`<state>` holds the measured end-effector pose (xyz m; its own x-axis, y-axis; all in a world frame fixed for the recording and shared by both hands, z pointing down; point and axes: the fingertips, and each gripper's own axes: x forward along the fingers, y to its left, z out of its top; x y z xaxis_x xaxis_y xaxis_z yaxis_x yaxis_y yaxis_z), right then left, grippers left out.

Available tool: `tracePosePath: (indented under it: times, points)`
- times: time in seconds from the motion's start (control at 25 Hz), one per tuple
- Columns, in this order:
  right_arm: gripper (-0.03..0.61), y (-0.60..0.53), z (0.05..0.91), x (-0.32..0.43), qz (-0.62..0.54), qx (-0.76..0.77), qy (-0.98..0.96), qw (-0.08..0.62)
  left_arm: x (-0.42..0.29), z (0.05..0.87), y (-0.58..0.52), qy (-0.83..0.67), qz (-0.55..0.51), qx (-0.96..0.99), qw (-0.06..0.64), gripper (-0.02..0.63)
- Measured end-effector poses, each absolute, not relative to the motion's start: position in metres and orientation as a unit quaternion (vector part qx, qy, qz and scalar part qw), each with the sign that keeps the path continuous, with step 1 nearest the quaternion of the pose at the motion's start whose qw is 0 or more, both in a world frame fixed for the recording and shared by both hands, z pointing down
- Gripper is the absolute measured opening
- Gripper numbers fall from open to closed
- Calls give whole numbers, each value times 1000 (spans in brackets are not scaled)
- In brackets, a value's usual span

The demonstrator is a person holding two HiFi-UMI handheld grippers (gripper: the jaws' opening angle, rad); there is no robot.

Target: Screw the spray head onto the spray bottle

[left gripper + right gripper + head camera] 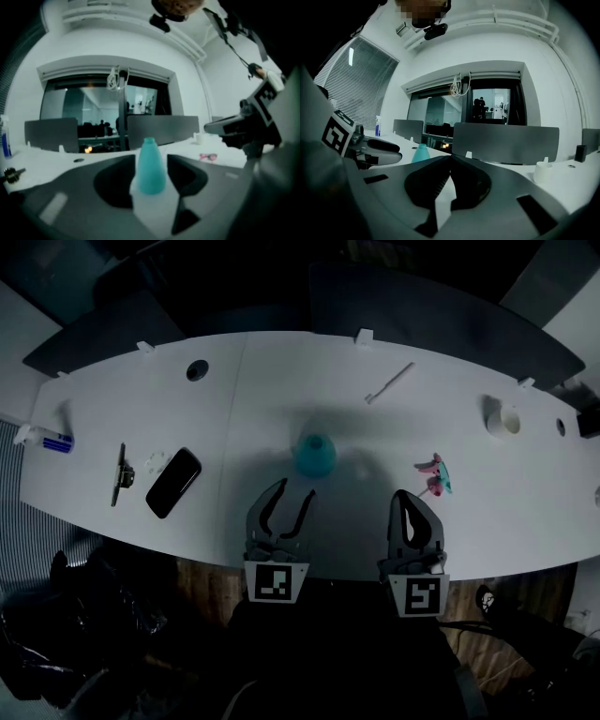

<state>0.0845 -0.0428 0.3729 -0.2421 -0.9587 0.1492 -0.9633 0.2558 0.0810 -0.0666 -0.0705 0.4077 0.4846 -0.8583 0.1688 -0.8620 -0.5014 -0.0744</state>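
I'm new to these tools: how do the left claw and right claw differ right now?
The left claw has its jaws apart; the right claw's are shut together. The left claw faces the teal bottle, which stands just beyond its tips; the right claw points past the spray head, which lies off to its right. Both are empty.
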Motion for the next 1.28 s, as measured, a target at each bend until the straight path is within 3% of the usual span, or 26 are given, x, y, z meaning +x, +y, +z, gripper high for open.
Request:
tracePosePath:
  times: [0.12,0.16,0.24,0.44,0.48,0.52,1.12,1.28]
  points:
    - [3,-44,369,100,8,612,-785,98,-56,436,-91,-458,100,878,100,447]
    - [5,-44,368,104,2,612,-784,103,-49,444,-98,-440,105,885,109,510]
    - [3,-45,367,111,-4,615,-781,107,-35,450,-115,-419,118,896,89,564]
    - [3,-42,366,130,-10,624,-773,116,-9,456,-151,-403,141,903,39,563]
    - [5,-42,365,135,-11,626,-771,118,-5,460,-154,-402,156,902,27,539]
    - [3,-41,365,139,-11,629,-768,119,-4,463,-155,-403,170,899,17,398]
    - [5,-33,369,195,1,674,-730,113,52,450,-77,-336,168,926,34,391]
    - [3,-26,380,209,19,679,-719,149,57,465,-61,-327,182,927,21,391]
